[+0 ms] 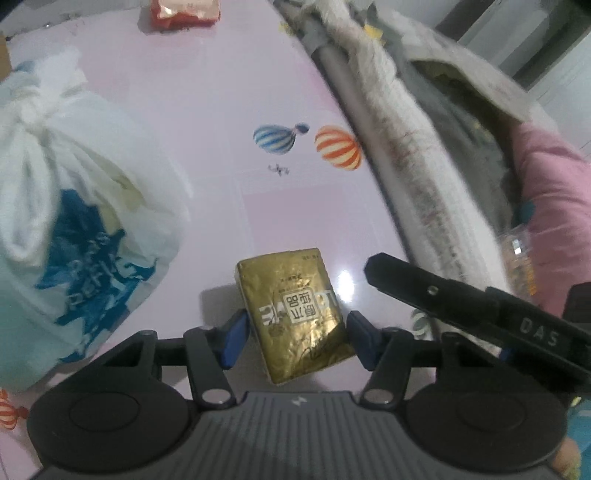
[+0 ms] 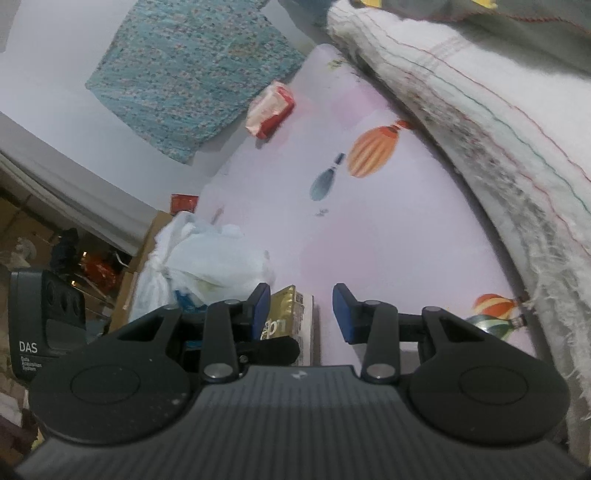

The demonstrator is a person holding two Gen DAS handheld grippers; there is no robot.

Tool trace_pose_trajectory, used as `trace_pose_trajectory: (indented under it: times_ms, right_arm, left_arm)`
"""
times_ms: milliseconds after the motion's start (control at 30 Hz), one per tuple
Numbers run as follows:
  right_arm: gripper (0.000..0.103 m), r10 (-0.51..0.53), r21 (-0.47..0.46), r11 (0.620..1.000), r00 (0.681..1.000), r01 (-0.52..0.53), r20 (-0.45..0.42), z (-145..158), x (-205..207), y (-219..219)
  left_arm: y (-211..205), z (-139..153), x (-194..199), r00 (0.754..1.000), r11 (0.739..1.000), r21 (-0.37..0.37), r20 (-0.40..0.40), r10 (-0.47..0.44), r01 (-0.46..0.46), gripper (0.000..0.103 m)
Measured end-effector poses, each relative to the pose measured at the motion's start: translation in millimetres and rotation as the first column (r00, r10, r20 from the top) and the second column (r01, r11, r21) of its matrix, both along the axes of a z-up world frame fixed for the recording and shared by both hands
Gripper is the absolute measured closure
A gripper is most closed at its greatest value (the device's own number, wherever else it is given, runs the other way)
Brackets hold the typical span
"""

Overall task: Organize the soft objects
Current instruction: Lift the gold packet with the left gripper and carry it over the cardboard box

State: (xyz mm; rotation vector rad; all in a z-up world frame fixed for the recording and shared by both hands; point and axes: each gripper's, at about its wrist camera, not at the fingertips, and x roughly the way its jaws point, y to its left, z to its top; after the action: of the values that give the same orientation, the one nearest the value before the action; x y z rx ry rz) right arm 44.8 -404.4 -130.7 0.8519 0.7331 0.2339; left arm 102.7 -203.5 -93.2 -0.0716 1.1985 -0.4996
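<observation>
Pink balloon-print tabletop [image 1: 207, 110], bordered on my right by a rolled white blanket [image 1: 399, 147]. A knotted white plastic bag [image 1: 74, 206] with blue lettering lies to my left, apart from the work. A red-and-white soft pack [image 1: 184, 13] lies at the far end, well apart. The gold foil tissue pack [image 1: 295, 314] sits between the blue pads [image 1: 232, 343] of my left tool [image 1: 295, 341]; the jaws stand closed against its two sides, gripping the near half only, and the pack sits skewed. My right tool [image 2: 301, 314] hovers just beside it, jaws parted, holding nothing. Likely hazards: the slick foil may slip or twist out, since the hold is off-centre; squeezing harder may crumple the soft pack; the right tool's finger, close alongside, may knock the pack or my left tool.
</observation>
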Motion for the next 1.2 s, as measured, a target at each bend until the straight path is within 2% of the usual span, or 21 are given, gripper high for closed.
trace_pose_trajectory:
  times_ms: [200,333,467,600,633,733,900,967,1000,1100,1133,1200]
  right_arm:
    - [0.065,0.052,0.028,0.998,0.993,-0.055,0.108,37,0,18]
    - [0.063,0.103,0.044,0.993,0.974,-0.114,0.201,68,6,39]
    - [0.062,0.164,0.074,0.979,0.945,-0.192,0.284,91,16,62]
    - [0.061,0.226,0.088,0.961,0.929,-0.261,0.294,96,35,88]
    - [0.061,0.24,0.089,0.957,0.928,-0.275,0.284,95,41,94]
    - [0.061,0.28,0.086,0.948,0.929,-0.308,0.243,89,51,112]
    - [0.06,0.295,0.07,0.948,0.939,-0.311,0.174,78,61,126]
    - [0.06,0.287,0.064,0.952,0.945,-0.3,0.155,76,65,128]
    - [0.06,0.283,0.062,0.954,0.948,-0.294,0.147,75,66,127]
    - [0.059,0.272,0.058,0.958,0.953,-0.282,0.13,72,69,126]
    - [0.058,0.272,0.058,0.958,0.954,-0.281,0.126,71,72,127]
    - [0.058,0.274,0.06,0.957,0.954,-0.282,0.118,68,76,130]
  left_arm:
    - [43,50,-16,0.997,0.995,-0.1,0.068,0.037,-0.03,0.044]
    - [94,97,-30,0.977,0.984,-0.143,0.166,0.132,-0.108,0.044]
    - [154,133,-46,0.927,0.957,-0.167,0.256,0.274,-0.237,0.044]
    - [213,149,-56,0.85,0.903,-0.171,0.304,0.429,-0.394,0.044]
    - [228,146,-55,0.83,0.883,-0.168,0.3,0.47,-0.439,0.044]
    - [258,129,-46,0.803,0.839,-0.157,0.245,0.544,-0.521,0.044]
    - [289,87,-30,0.788,0.799,-0.126,0.134,0.601,-0.588,0.044]
    - [300,75,-29,0.776,0.779,-0.153,0.093,0.624,-0.608,0.043]
    - [303,71,-28,0.77,0.772,-0.155,0.083,0.633,-0.617,0.044]
    - [311,64,-25,0.754,0.759,-0.101,0.091,0.65,-0.643,0.049]
    - [314,61,-24,0.755,0.759,-0.095,0.078,0.651,-0.644,0.056]
    - [319,56,-23,0.759,0.76,-0.096,0.056,0.649,-0.643,0.058]
